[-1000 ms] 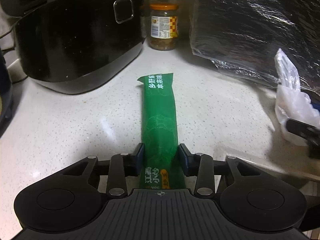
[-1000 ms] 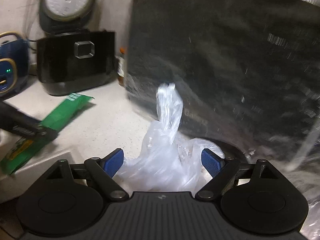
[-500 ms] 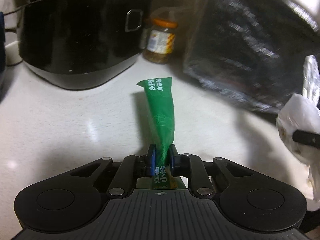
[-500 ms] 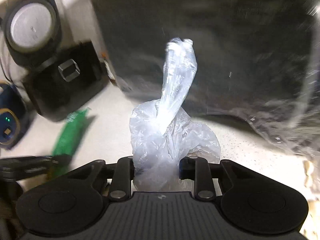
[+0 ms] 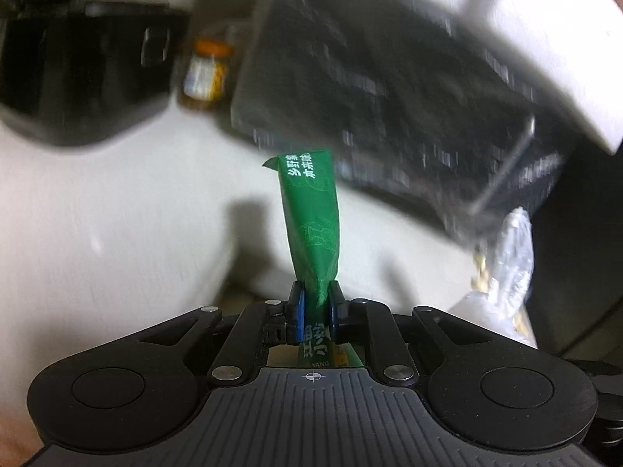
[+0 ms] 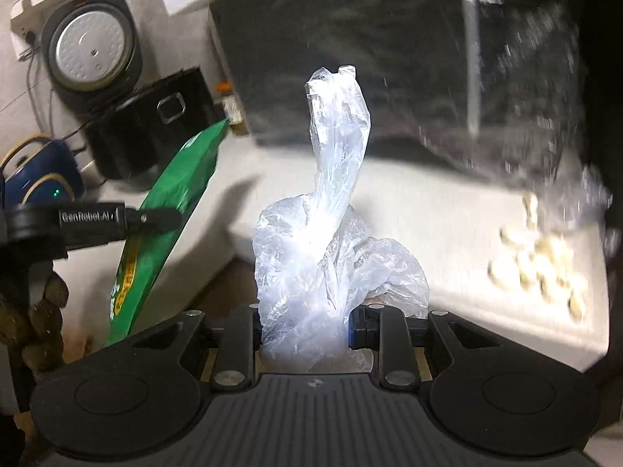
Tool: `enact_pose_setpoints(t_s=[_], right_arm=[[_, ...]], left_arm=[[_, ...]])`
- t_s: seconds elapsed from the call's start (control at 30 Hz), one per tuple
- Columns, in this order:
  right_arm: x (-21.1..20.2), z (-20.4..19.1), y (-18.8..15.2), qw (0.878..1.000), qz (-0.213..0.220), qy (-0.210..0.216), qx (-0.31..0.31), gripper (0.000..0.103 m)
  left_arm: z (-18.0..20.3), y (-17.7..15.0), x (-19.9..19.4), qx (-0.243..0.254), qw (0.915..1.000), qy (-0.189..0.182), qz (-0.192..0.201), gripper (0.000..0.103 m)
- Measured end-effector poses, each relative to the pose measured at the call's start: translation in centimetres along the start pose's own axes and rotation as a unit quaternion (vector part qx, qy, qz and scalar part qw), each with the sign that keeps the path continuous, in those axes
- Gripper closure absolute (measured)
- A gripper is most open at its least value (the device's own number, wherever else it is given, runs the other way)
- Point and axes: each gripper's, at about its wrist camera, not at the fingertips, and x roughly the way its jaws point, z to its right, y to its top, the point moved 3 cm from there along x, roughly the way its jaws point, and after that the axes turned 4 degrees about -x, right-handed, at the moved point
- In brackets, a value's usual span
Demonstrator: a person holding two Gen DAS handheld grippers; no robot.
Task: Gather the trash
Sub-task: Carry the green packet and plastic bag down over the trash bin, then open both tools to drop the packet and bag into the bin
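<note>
Above the white desk (image 5: pixel 117 233), the left hand-held gripper (image 5: pixel 316 307) is pinched tight on a green snack wrapper (image 5: pixel 311 225). Right hand-held gripper (image 6: pixel 305 327) is squeezed onto a crumpled clear plastic bag (image 6: pixel 327 241).

left wrist: close, angled down over counter (image 5: pixel 117 214) | right wrist: same | both catch the rice cooker (image 5: pixel 85 78), green wrapper (image 6: pixel 175 194)

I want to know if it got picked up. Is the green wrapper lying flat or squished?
Squished and lifted: the left hand-held gripper pinches the green wrapper narrow, and its far end sticks up off the counter.
</note>
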Motion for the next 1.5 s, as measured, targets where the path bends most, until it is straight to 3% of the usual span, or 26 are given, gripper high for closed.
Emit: enact_pose_setpoints(t_s=[0.17, 0.33, 0.43, 0.53, 0.67, 0.73, 0.83, 0.97, 1.03, 1.13, 1.3, 1.5], right_arm=[[0.6, 3.1, -5.0, 0.998, -0.056, 0.017, -0.001, 0.078], [3.2, 5.9, -10.9, 0.989, -0.139, 0.041, 0.005, 0.078], [5.0, 6.1, -13.0, 0.983, -0.175, 0.045, -0.017, 0.078], [5.4, 6.2, -14.6, 0.982, -0.181, 0.046, -0.042, 0.078], [6.3, 6.6, -16.1, 0.98, -0.187, 0.031, -0.063, 0.078], [6.7, 6.9, -16.6, 0.979, -0.188, 0.015, -0.073, 0.078], [7.0, 7.1, -17.4, 0.977, -0.199, 0.0, -0.077, 0.078], [7.8, 7.2, -17.7, 0.972, -0.219, -0.009, -0.079, 0.078], [8.4, 7.3, -17.7, 0.972, -0.223, -0.013, -0.073, 0.078], [8.9, 6.6, -17.7, 0.972, -0.228, -0.01, -0.062, 0.078], [10.1, 5.2, -16.7, 0.972, -0.229, 0.025, -0.051, 0.078], [15.1, 2.2, -13.8, 0.969, -0.235, 0.059, -0.041, 0.077]], left_arm=[[1.2, -7.8, 3.4, -0.033, 0.9943, 0.022, -0.099, 0.088], [-0.4, -17.3, 8.0, -0.13, 0.972, 0.045, -0.19, 0.088], [-1.1, -20.0, 10.0, -0.14, 0.9752, 0.06, -0.16, 0.088], [-1.4, -20.1, 12.1, -0.089, 0.988, 0.097, -0.08, 0.088], [-3.2, -20.2, 16.1, -0.082, 0.99, 0.113, 0.016, 0.086], [-4.8, -20.6, 19.0, -0.099, 0.9896, 0.102, 0.017, 0.082], [-6.6, -21.3, 22.8, -0.117, 0.9859, 0.119, 0.007, 0.081], [-7.2, -21.9, 25.4, -0.115, 0.9861, 0.116, -0.03, 0.081], [-7.6, -22.2, 25.4, -0.119, 0.9842, 0.122, -0.048, 0.081], [-8.8, -22.3, 23.3, -0.163, 0.9776, 0.118, -0.06, 0.081], [-9.7, -23.6, 17.6, -0.23, 0.9587, 0.121, -0.117, 0.081], [-8.2, -22.7, 11.9, -0.198, 0.9542, 0.157, -0.159, 0.081]])
